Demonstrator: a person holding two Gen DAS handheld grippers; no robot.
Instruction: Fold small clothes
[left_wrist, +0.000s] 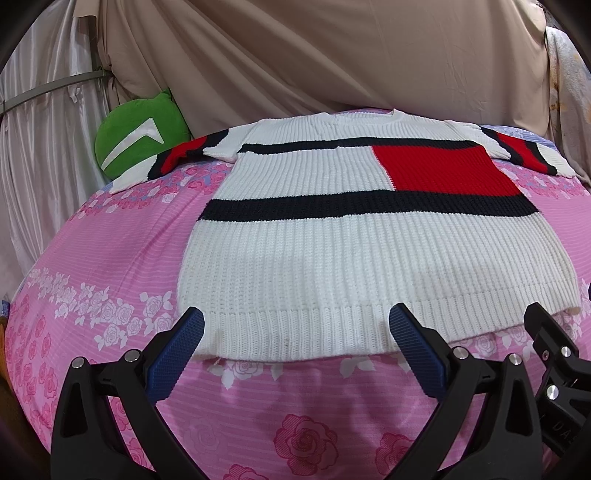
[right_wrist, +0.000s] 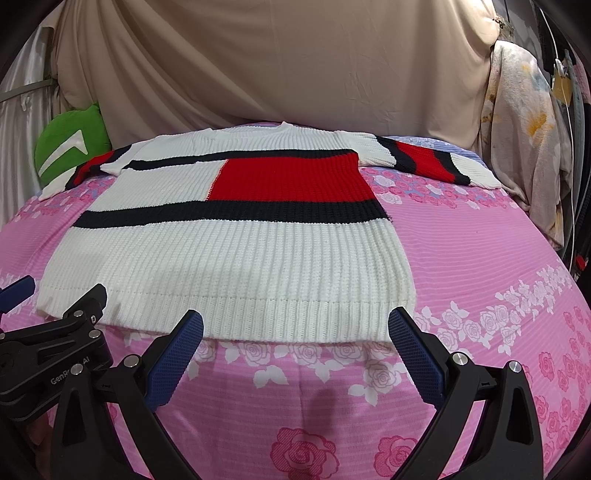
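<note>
A white ribbed knit sweater (left_wrist: 314, 266) (right_wrist: 236, 258) with black bands, a red block and striped sleeves lies flat, spread out, hem toward me. My left gripper (left_wrist: 295, 321) stands open just before the hem's left half, its blue pads wide apart with nothing between them. My right gripper (right_wrist: 295, 321) is open too, in front of the hem's right half, empty. The right gripper's black frame (left_wrist: 554, 354) shows at the right edge of the left wrist view, and the left one (right_wrist: 55, 343) at the left edge of the right wrist view.
The sweater rests on a pink rose-print bedspread (left_wrist: 110, 258) (right_wrist: 480, 258). A green cushion (left_wrist: 140, 133) (right_wrist: 70, 140) sits at the back left, touching the left sleeve. Beige draped cloth (left_wrist: 314, 55) hangs behind; a floral cloth (right_wrist: 524, 129) and cables hang at the right.
</note>
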